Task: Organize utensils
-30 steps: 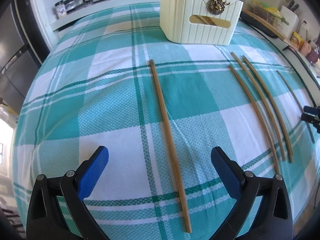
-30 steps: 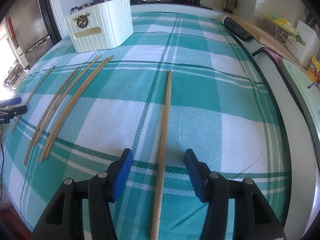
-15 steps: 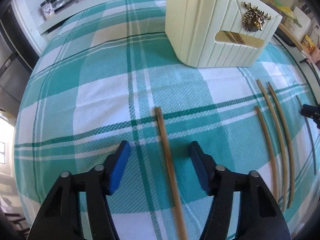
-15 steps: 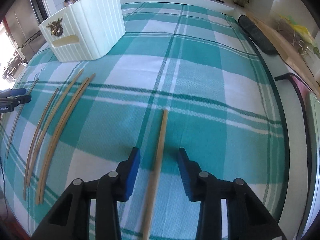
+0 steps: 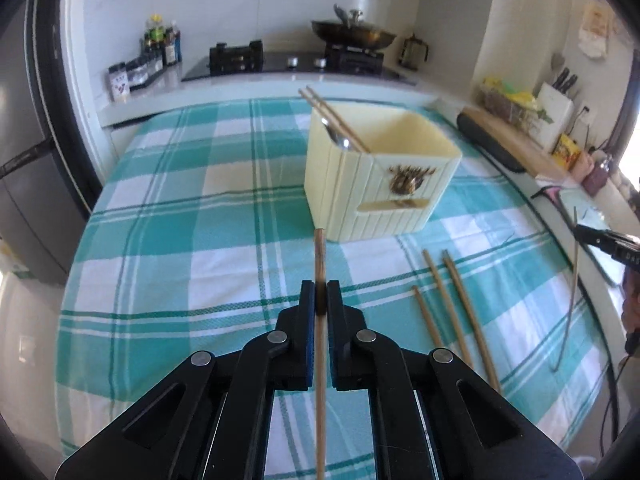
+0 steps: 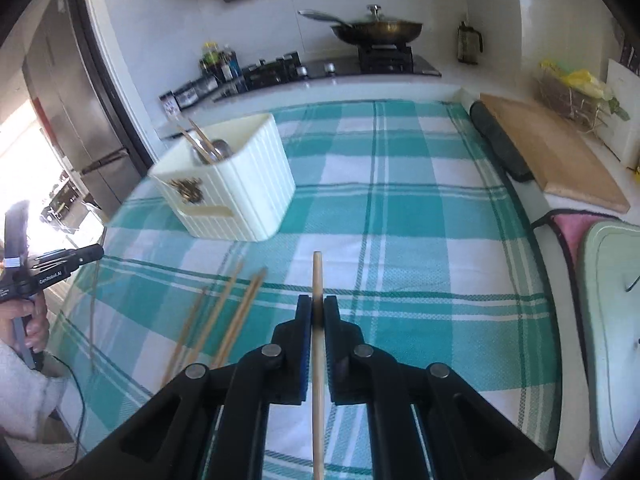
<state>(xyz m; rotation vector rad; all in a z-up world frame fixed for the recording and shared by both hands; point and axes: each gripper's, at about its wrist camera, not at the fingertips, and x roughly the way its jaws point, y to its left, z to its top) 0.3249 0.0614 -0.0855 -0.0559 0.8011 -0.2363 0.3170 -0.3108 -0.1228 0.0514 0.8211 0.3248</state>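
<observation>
My left gripper [image 5: 320,298] is shut on a wooden chopstick [image 5: 319,256] and holds it above the checked cloth, its tip pointing at the cream utensil box [image 5: 380,184]. My right gripper [image 6: 317,312] is shut on another wooden chopstick [image 6: 317,276], also lifted. The cream box [image 6: 236,192] holds two chopsticks [image 5: 332,114] and a spoon [image 5: 338,136]. Three loose chopsticks [image 5: 452,300] and one thin stick [image 5: 570,300] lie on the cloth right of my left gripper; in the right wrist view the loose chopsticks [image 6: 224,316] lie to the left.
The teal and white checked cloth [image 6: 400,216] covers the table. A wooden board [image 6: 552,156] and a dark roll [image 6: 500,140] lie along its right edge. A stove with a pan [image 5: 352,36] and bottles [image 5: 160,44] stand on the counter behind.
Both grippers have shut on their chopsticks and lifted them off the cloth. Both views have tilted up from the table toward the box and counter.
</observation>
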